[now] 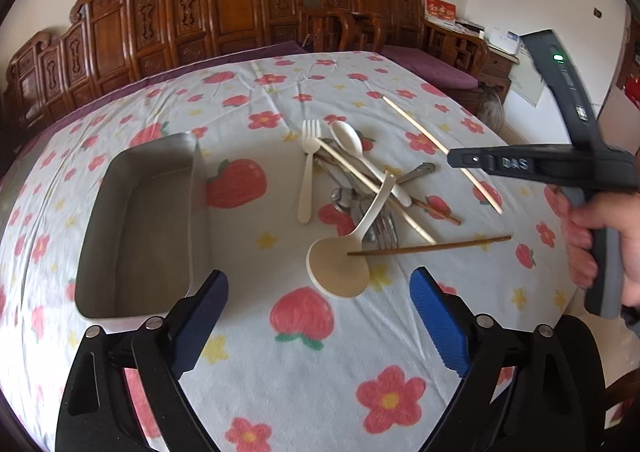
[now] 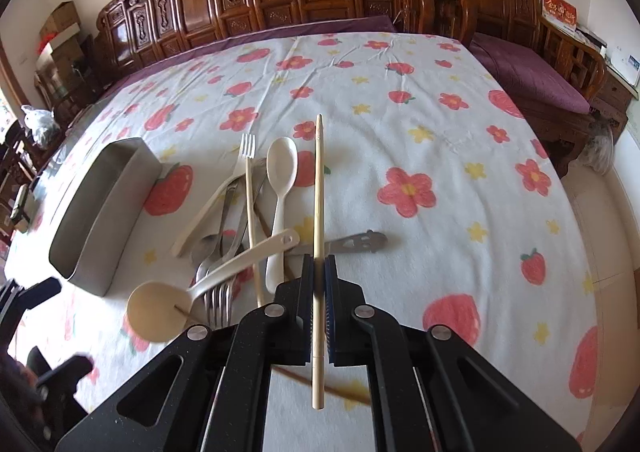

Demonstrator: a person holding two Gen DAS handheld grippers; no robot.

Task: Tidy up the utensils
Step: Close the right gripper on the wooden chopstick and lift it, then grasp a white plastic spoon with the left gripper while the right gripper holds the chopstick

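- Blue-padded left hand-held gripper (image 1: 319, 326), left wrist view: jaws spread wide above the floral-cloth surface (image 1: 280, 372), holding nothing. A metal tray (image 1: 140, 224) lay to the left; a utensil pile (image 1: 360, 192) lay ahead, with a beige ladle (image 1: 340, 268) nearest and a dark chopstick (image 1: 430, 246) resting across its bowl.
- Right wrist view: right hand-held gripper (image 2: 319, 264) pinched a pale chopstick (image 2: 319, 188), pointing forward above the pile, beside a white spoon (image 2: 281, 180).
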